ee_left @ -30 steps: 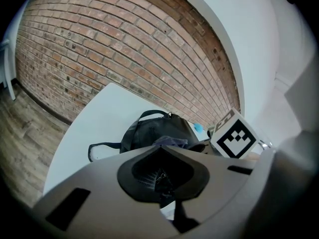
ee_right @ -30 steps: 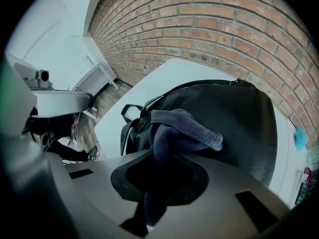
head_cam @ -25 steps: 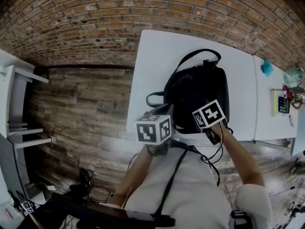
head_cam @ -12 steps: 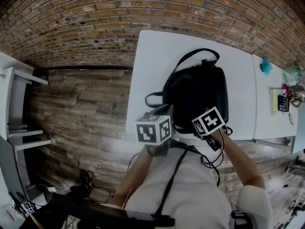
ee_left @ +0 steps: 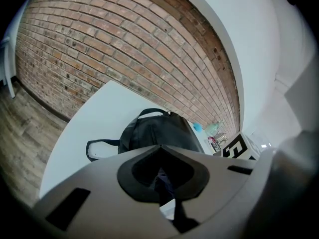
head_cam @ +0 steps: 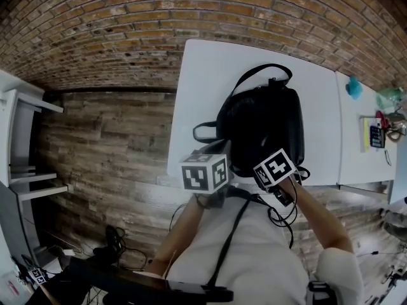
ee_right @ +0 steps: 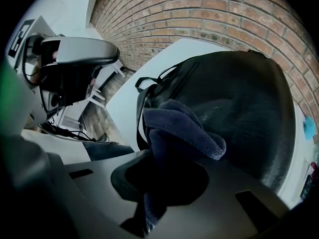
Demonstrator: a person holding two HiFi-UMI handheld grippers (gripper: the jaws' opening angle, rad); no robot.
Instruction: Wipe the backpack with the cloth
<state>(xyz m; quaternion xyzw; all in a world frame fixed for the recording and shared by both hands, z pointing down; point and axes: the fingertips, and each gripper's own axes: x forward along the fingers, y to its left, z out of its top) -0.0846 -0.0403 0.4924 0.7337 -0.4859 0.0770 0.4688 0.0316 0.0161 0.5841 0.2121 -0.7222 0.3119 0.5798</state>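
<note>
Jaws: right gripper (head_cam: 276, 168) clamped on the dark blue cloth (ee_right: 182, 133); left gripper (head_cam: 210, 165) pinched shut on a thin dark strip (ee_left: 163, 184) | cloth: bunched at the black backpack's (head_cam: 264, 126) near side | backpack: flat on the white tabletop (head_cam: 203, 81), centre-right of head view, top handle (head_cam: 264, 72) toward the brick wall (head_cam: 191, 18) | grippers: both at its near edge

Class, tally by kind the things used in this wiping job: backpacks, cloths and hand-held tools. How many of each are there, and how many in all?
backpack: 1
cloth: 1
tool: 2, the left tool and the right tool
Total: 4
</note>
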